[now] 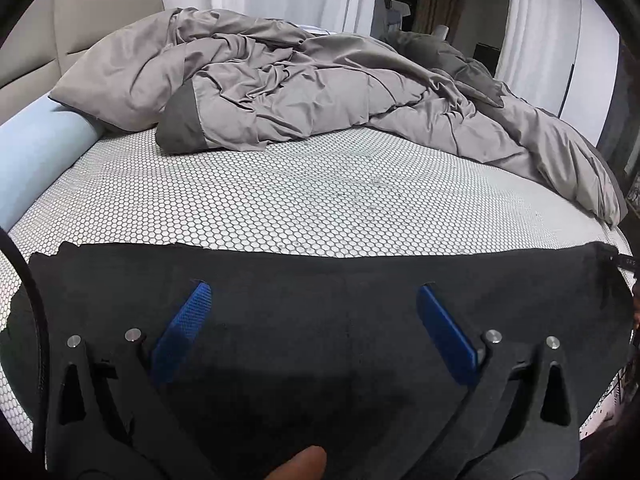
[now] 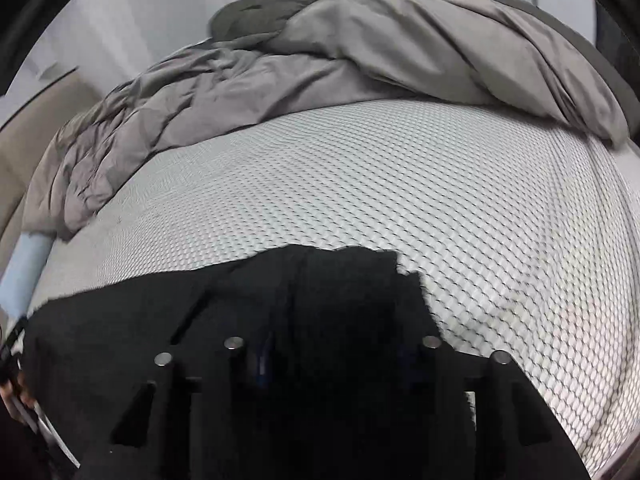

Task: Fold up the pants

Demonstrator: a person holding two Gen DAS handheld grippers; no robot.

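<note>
Black pants (image 1: pixel 320 272) lie flat across the near edge of the white honeycomb-patterned mattress (image 1: pixel 320 192). My left gripper (image 1: pixel 314 300) hovers just over them with its blue fingers (image 1: pixel 188 316) spread wide and nothing between them. In the right wrist view the pants (image 2: pixel 120 332) run off to the left, and a bunched end of the cloth (image 2: pixel 340 276) rises over my right gripper (image 2: pixel 332 344). Its fingers are buried in the black cloth, so only a sliver of blue shows; the frame is blurred.
A rumpled grey duvet (image 1: pixel 304 80) covers the far half of the bed and hangs down at the right (image 1: pixel 572 160). A light blue bolster (image 1: pixel 36 148) lies along the left side by the beige headboard (image 1: pixel 60 28). White curtains hang behind.
</note>
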